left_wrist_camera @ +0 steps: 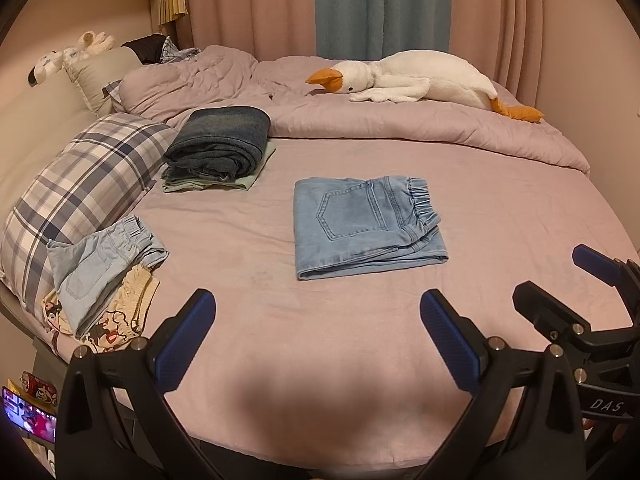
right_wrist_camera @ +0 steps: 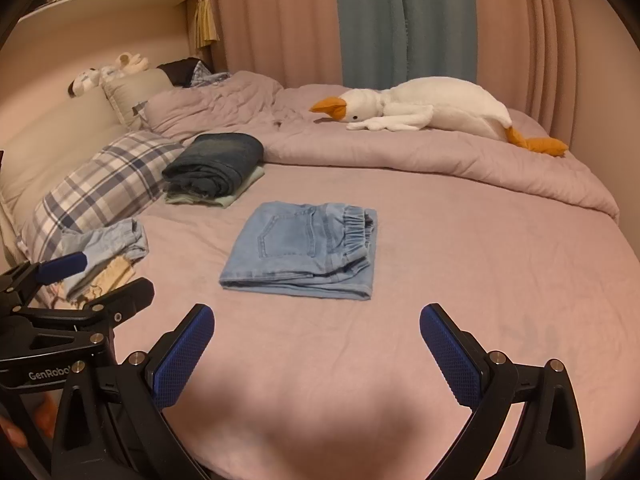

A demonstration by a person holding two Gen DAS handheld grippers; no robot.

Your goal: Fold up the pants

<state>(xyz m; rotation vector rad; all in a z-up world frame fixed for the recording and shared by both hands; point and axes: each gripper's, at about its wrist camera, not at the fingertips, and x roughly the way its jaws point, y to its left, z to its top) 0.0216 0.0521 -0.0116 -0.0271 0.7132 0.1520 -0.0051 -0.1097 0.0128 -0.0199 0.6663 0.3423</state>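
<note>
Ahead, folded pants [left_wrist_camera: 368, 226] on bed [left_wrist_camera: 500, 220], both hand-held grippers [left_wrist_camera: 318, 340] [right_wrist_camera: 316, 350] spread apart, empty

- A white plush goose with orange beak and feet [left_wrist_camera: 424, 78] lies at the upper right, on the rumpled mauve duvet [left_wrist_camera: 360, 120].
- A blue-and-white plaid pillow [left_wrist_camera: 80, 184] leans at the left edge of the bed with the mauve sheet [left_wrist_camera: 500, 240].
- A beige padded headboard [left_wrist_camera: 44, 100] runs along the left, small plush toys [left_wrist_camera: 72, 54] on top of it.
- Pink curtains [left_wrist_camera: 248, 4] fill the top, with a teal curtain panel [left_wrist_camera: 380, 4] at upper centre.
- A pale curved shelf [right_wrist_camera: 108, 2] sits at the upper left, yellow pleated fabric [right_wrist_camera: 204, 24] hanging beneath it.
- A lit phone screen [left_wrist_camera: 28, 416] glows at the lower left.
</note>
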